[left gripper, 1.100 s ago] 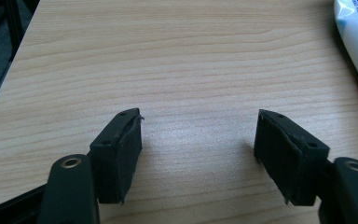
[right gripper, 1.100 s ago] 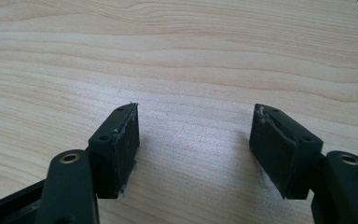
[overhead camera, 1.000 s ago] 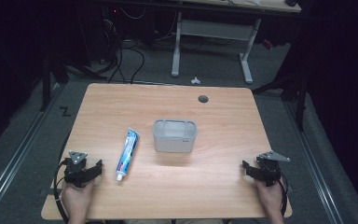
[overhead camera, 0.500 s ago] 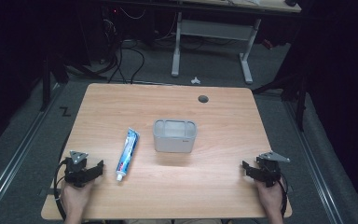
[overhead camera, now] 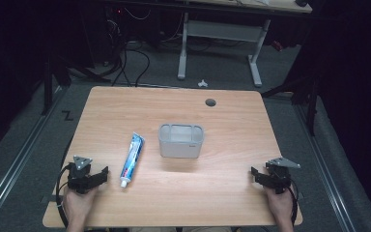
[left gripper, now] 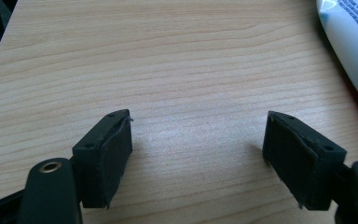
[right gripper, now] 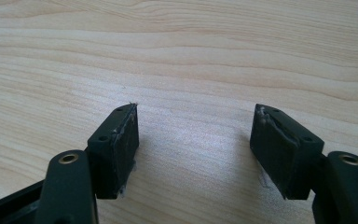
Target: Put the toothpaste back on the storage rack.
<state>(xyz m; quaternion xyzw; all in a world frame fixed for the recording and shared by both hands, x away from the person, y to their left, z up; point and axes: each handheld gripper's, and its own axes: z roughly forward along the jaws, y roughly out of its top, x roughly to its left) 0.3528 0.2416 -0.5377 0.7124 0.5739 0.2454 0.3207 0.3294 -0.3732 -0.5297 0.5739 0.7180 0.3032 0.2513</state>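
Observation:
A blue and white toothpaste tube [overhead camera: 132, 160] lies on the wooden table [overhead camera: 125, 106], cap end toward the person. Right of it stands an empty grey rectangular container [overhead camera: 180, 140]. My left gripper [overhead camera: 104, 174] rests at the table's front left, just left of the tube's cap. In the left gripper view its jaws have just been opening and my left gripper [left gripper: 198, 140] now stands wide open over bare wood, with the tube [left gripper: 349, 42] at the upper right. At the front right corner, my right gripper [overhead camera: 255, 175] is open with nothing between its fingers [right gripper: 196, 130].
A round cable hole [overhead camera: 210, 102] sits near the table's far edge. Beyond the table stands a white desk frame [overhead camera: 220, 34] on dark floor with cables. The table edges lie close behind both hands.

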